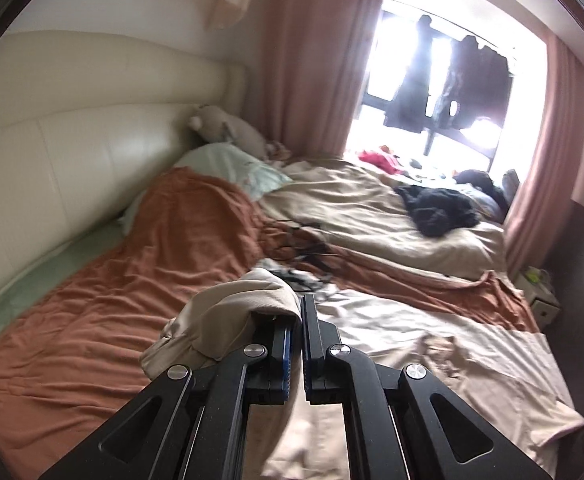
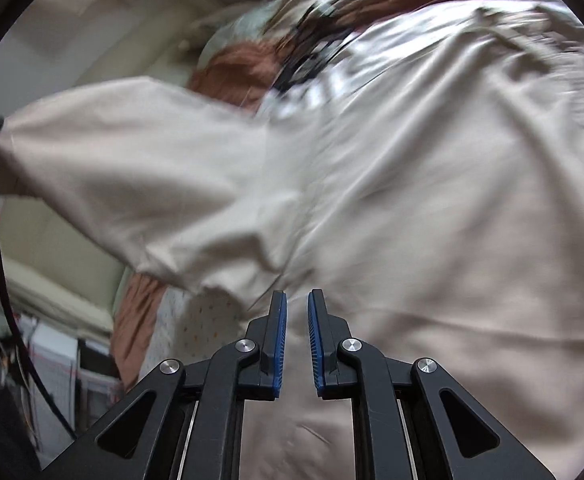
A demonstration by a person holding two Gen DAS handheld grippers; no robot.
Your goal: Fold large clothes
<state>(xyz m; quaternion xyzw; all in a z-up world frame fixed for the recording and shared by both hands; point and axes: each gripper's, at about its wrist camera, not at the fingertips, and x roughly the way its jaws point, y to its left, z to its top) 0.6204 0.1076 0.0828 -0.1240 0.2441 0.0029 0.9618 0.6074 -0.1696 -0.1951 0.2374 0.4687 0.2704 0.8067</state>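
Note:
A large beige garment (image 1: pixel 432 344) lies spread on the bed, with a dark print near its top. My left gripper (image 1: pixel 297 312) is raised above the bed and shut on the garment's sleeve (image 1: pixel 228 312), which bunches over its left finger. In the right wrist view the same sleeve (image 2: pixel 132 160) is stretched up and to the left, away from the garment's body (image 2: pixel 432 200). My right gripper (image 2: pixel 297 300) hovers low over the beige cloth, its jaws a narrow gap apart with nothing between them. That view is blurred.
A rust-brown blanket (image 1: pixel 132 260) covers the near left of the bed, and a beige duvet (image 1: pixel 352 200) the far side. A black garment (image 1: pixel 436 208) lies on the duvet. Dark cables (image 1: pixel 304 248) lie mid-bed. A cream headboard (image 1: pixel 72 152) stands left, a nightstand (image 1: pixel 540 296) right.

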